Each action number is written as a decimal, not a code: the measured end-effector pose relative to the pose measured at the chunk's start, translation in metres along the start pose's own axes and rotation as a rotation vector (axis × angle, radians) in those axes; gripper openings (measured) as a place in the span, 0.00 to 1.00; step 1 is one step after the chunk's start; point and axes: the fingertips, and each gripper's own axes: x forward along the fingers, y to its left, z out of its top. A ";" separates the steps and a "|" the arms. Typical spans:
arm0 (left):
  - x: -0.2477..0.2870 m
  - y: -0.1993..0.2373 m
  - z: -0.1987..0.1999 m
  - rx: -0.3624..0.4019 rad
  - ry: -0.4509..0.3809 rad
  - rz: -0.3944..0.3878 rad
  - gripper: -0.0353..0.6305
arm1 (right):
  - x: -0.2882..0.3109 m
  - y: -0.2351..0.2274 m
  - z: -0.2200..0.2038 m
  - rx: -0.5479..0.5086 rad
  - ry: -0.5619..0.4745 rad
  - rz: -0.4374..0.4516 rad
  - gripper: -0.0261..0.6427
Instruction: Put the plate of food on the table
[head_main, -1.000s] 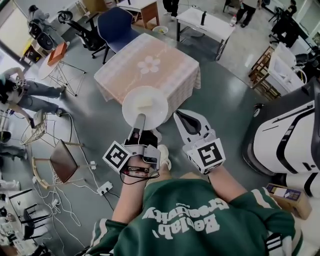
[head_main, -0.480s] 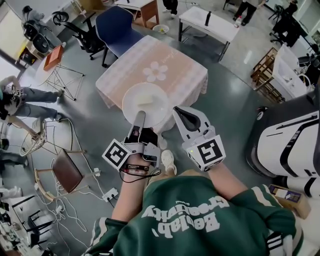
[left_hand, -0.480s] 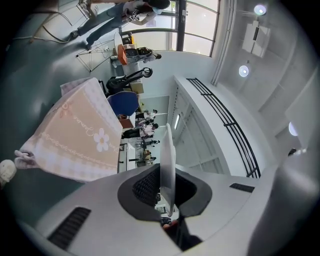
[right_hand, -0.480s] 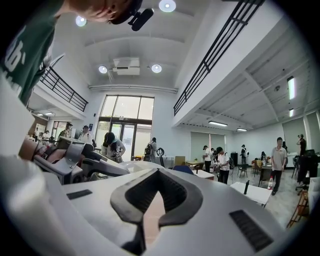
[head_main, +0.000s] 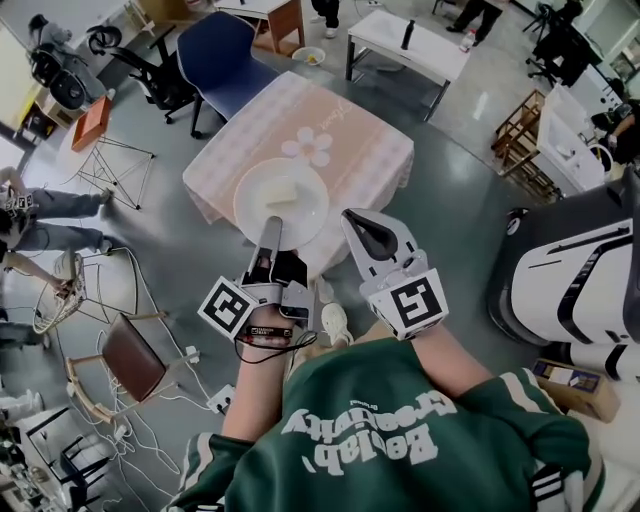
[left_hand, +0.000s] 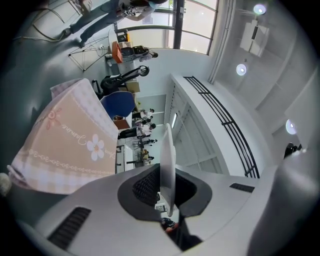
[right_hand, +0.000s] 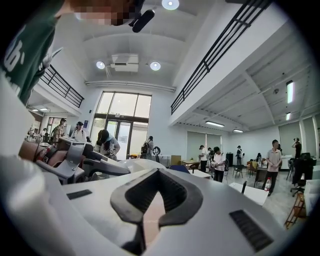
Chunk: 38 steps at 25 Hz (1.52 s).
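Two grippers are in view. The left gripper (head_main: 270, 238) has its jaws clamped on the near rim of the white plate (head_main: 300, 212). The plate carries a pale piece of food (head_main: 283, 192) and hangs over the near edge of the pink-clothed table (head_main: 345, 135). The right gripper (head_main: 373, 232), just right of the plate, has its jaws together with nothing between them.

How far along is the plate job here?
Done: the round white plate with its pale food piece is clamped at its rim by the left gripper. In hand: it hangs over the near edge of the pink-clothed table. Left: setting it down, releasing. Idle: right gripper, shut, empty.
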 end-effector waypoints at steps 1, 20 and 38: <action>0.001 0.000 0.001 0.002 0.000 -0.006 0.09 | 0.000 0.000 -0.002 -0.004 0.003 -0.004 0.06; 0.003 0.013 0.012 -0.040 -0.006 0.018 0.09 | 0.020 -0.003 0.000 -0.023 0.021 -0.006 0.06; 0.069 0.048 0.030 0.004 -0.009 0.067 0.09 | 0.089 -0.048 -0.025 0.007 0.023 0.056 0.06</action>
